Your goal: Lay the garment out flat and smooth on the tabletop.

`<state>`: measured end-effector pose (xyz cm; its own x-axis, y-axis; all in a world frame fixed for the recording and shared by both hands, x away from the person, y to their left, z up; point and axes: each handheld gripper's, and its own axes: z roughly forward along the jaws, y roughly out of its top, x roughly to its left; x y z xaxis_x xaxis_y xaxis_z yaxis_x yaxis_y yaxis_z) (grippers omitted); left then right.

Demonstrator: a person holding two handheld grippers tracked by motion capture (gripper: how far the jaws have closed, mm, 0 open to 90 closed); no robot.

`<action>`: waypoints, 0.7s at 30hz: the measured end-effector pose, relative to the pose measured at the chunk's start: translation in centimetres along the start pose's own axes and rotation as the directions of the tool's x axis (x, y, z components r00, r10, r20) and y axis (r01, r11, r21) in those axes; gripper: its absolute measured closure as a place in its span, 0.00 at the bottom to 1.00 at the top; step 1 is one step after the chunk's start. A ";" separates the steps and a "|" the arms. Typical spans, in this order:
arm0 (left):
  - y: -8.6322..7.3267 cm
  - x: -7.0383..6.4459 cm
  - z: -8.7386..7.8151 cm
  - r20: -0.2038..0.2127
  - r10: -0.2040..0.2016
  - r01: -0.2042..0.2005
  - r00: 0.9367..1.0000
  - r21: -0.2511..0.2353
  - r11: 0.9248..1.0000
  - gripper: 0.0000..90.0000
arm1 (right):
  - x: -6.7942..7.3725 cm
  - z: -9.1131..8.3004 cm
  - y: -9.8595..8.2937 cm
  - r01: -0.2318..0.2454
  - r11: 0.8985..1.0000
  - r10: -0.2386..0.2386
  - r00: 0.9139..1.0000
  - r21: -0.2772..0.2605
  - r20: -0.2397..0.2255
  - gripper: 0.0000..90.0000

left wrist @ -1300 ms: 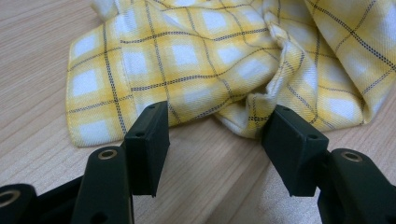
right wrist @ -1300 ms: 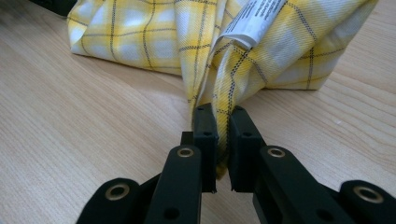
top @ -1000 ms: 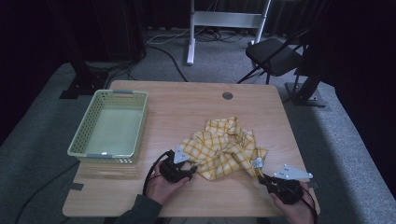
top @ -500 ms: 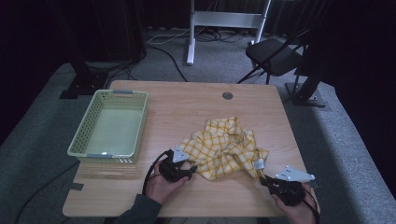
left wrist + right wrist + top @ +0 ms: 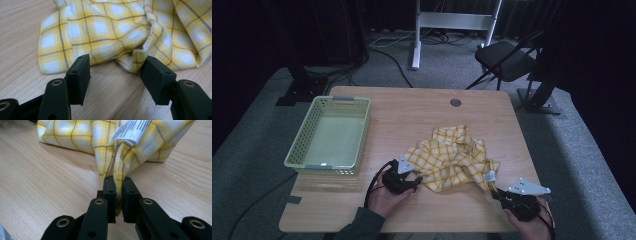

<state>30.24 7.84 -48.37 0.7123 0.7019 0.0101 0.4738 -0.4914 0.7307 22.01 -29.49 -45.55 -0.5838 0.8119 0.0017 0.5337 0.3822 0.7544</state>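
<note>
A yellow plaid cloth (image 5: pixel 452 157) lies crumpled on the wooden table (image 5: pixel 412 115), right of centre. My left gripper (image 5: pixel 412 178) rests at the cloth's near left edge, open, its jaws standing apart just short of the cloth (image 5: pixel 105 32) with bare wood between them. My right gripper (image 5: pixel 498 194) sits at the cloth's near right corner, shut on a pinched fold of the cloth (image 5: pixel 117 162). A white label (image 5: pixel 132 130) hangs from the fabric just above that pinch.
A pale green plastic basket (image 5: pixel 297 150) stands empty on the table's left side. A round grommet hole (image 5: pixel 455 102) sits near the far edge. Beyond the table are a black folding chair (image 5: pixel 507 62) and a white stand (image 5: pixel 417 35).
My right gripper has pulled back toward the near right corner of the table, drawing the cloth's corner with it. The left gripper has stayed in place.
</note>
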 end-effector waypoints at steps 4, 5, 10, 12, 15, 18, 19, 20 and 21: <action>0.0 0.1 0.0 -0.007 -0.007 0.007 1.000 -0.001 1.000 0.46 | 0.0 0.0 -0.1 -0.002 1.000 0.002 1.000 0.004 0.000 0.93; 0.0 0.2 0.0 -0.008 -0.010 0.010 1.000 -0.001 1.000 0.46 | 0.0 0.0 -0.1 -0.003 1.000 0.003 1.000 0.005 0.000 0.93; 0.0 0.3 -0.1 -0.012 -0.013 0.013 1.000 0.003 1.000 0.46 | -0.1 -0.1 -0.2 -0.002 1.000 0.002 1.000 0.004 0.000 0.93; 0.0 0.3 0.0 -0.017 -0.022 0.022 1.000 0.000 1.000 0.46 | -0.1 -0.2 -0.2 -0.002 1.000 0.002 1.000 0.003 0.000 0.93; 0.1 0.5 0.0 -0.024 -0.024 0.024 0.999 0.006 1.000 0.46 | -0.1 -0.3 -0.3 -0.005 1.000 0.005 1.000 0.003 0.004 0.93; 0.1 0.8 -0.1 -0.035 -0.035 0.036 0.999 0.009 0.999 0.46 | -0.2 -0.5 -0.5 -0.010 1.000 0.010 1.000 0.004 0.007 0.93; 0.1 0.8 -0.1 -0.037 -0.037 0.038 0.999 0.010 0.999 0.46 | -0.3 -0.5 -0.5 -0.010 1.000 0.010 1.000 0.003 0.008 0.93; 0.1 0.9 -0.1 -0.040 -0.040 0.041 0.998 0.010 0.999 0.46 | -0.3 -0.6 -0.6 -0.012 1.000 0.012 1.000 0.003 0.009 0.93; 0.1 0.9 -0.1 -0.043 -0.043 0.044 0.998 0.012 0.999 0.46 | -0.3 -0.7 -0.6 -0.013 1.000 0.013 1.000 0.003 0.011 0.93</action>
<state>30.89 8.45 -48.23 0.6681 0.7441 0.0081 0.5105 -0.4663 0.7225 21.47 -30.29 -45.59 -0.5702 0.8215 0.0043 0.5430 0.3729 0.7524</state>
